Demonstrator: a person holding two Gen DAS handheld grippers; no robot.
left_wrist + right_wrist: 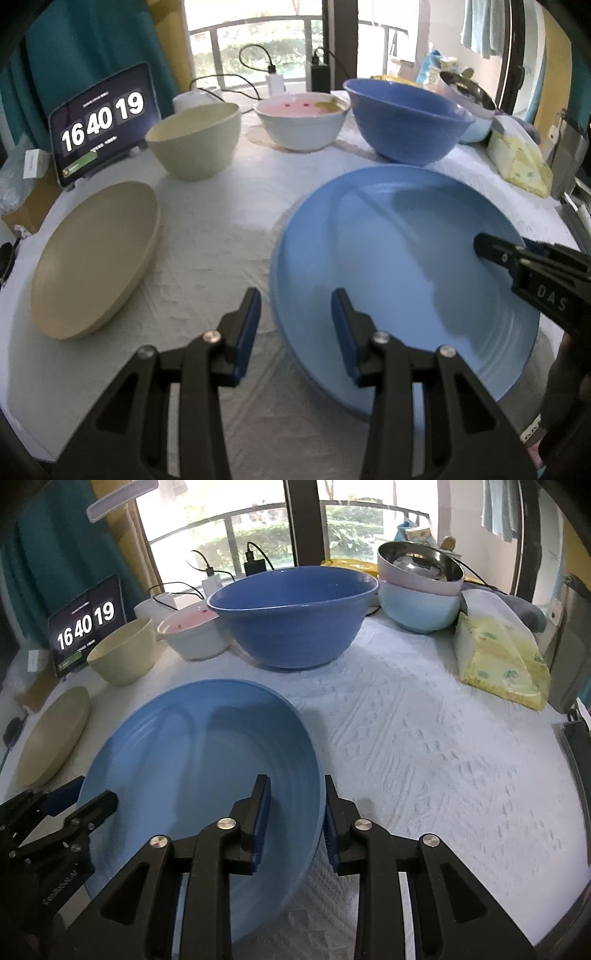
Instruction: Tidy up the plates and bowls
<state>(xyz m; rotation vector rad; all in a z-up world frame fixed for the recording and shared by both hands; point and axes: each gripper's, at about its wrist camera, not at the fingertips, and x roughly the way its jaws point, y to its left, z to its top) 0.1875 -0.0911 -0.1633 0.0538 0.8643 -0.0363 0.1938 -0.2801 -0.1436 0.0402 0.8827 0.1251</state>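
- The blue plate [192, 775] is sitting on the white tablecloth [424, 757], near edge of the table, with both grippers straddling its rim from opposite sides, probably so it stays level.
- The right gripper [297, 812] is standing partly apart, one pad inside the rim and one outside; I cannot tell whether either is pressing.
- The left gripper [295, 328] is standing moderately apart across the opposite rim, not clearly gripping.
- The tan plate [96, 258] is lying just beside, to the left.
- The blue bowl [291, 616], tan bowl [195, 140] and white bowl [301, 123] are waiting along the back.
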